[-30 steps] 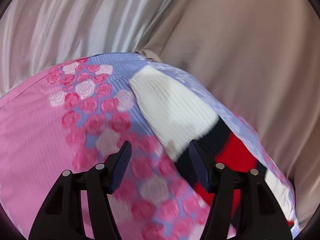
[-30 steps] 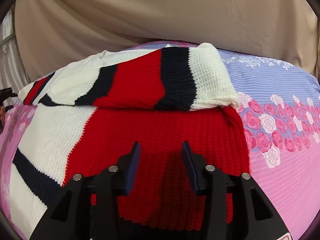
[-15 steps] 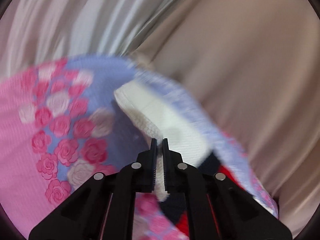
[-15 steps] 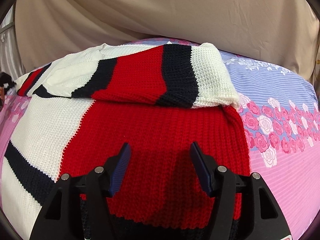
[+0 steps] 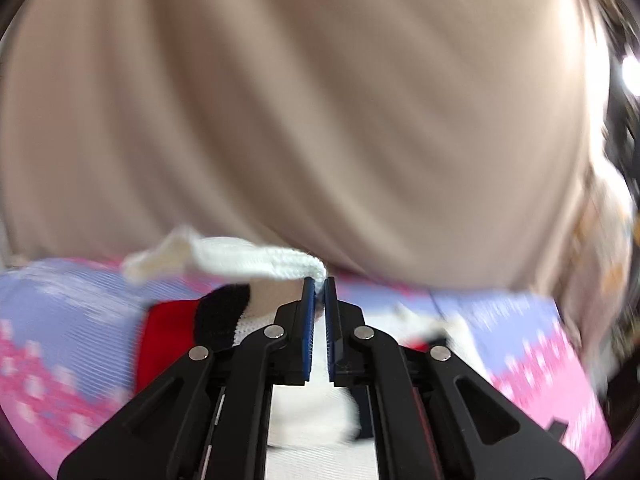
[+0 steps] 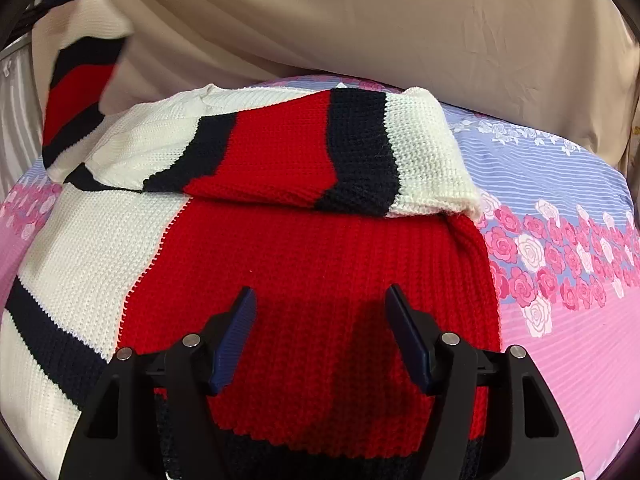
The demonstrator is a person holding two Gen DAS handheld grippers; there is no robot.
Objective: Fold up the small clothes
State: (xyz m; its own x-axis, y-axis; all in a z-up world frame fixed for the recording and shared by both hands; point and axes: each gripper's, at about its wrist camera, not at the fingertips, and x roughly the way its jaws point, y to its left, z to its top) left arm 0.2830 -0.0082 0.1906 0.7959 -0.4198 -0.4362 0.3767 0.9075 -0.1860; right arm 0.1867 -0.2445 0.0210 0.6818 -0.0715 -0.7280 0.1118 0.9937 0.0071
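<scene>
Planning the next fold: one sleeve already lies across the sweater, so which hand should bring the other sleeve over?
Left, probably. The left gripper is shut on the white cuff of the raised sleeve. The right gripper hovers open over the sweater's red body, holding nothing.

Bed (image 6: 560, 360) with pink-lilac rose-print sheet; red, white, navy knit sweater (image 6: 320, 280) lying directly on it.

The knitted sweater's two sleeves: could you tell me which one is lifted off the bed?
The striped sleeve at the right wrist view's far left, raised by the left gripper; the other sleeve lies folded across the red body.
</scene>
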